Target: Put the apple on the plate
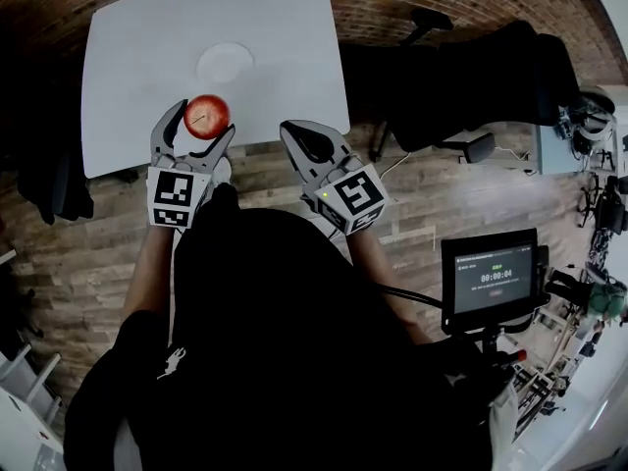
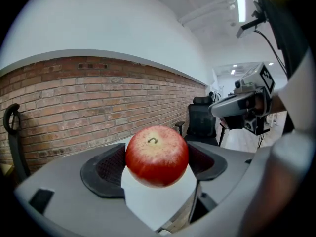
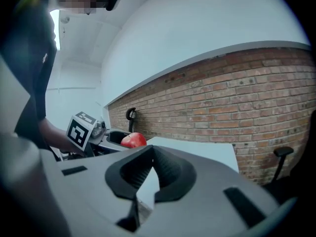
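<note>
Gripping the red apple (image 2: 157, 154) from both sides, the left gripper (image 1: 204, 122) has its fingers spread wide and clamped on the fruit, which hangs in the air over the near edge of the white table (image 1: 128, 57), stem up. Farther in on the table lies the white plate (image 1: 225, 64), bare and well clear of the apple. Just right of the left gripper, the right gripper (image 3: 153, 147) points at the same table edge, its fingertips together with nothing between them. A black office chair (image 2: 202, 122) stands beyond the table's right side, and a small screen (image 1: 491, 278) glows at far right
</note>
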